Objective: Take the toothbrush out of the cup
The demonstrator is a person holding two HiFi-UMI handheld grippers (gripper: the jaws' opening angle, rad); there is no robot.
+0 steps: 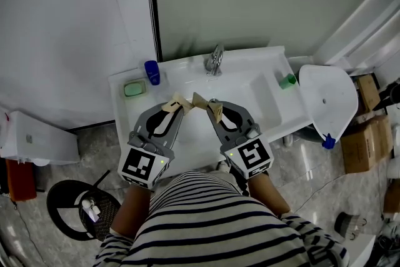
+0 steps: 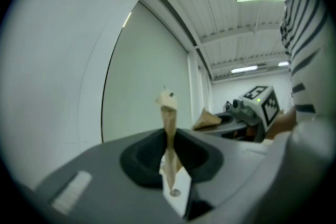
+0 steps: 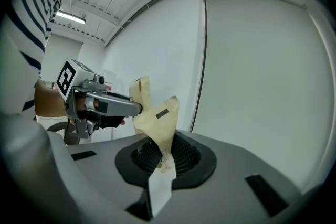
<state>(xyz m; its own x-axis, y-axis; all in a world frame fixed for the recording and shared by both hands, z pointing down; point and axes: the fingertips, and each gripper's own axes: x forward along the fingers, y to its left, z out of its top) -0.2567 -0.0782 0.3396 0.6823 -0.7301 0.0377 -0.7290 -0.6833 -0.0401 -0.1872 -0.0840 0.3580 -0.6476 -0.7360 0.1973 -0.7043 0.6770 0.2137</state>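
Head view | blue cup (image 1: 152, 72) beyond-left of left hand-held gripper (image 1: 177, 100) | apart

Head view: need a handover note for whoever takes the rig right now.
Left gripper: jaws together, nothing between them, held over the sink.
Right gripper: jaws together, empty, tips close to the left gripper's.
Blue cup: at the sink's back left corner, next to the green soap dish, apart from both grippers. The toothbrush cannot be made out in it from here.
Done: nothing yet, the cup is untouched.
Left: open one gripper, reach the cup, grip the toothbrush and lift it out.
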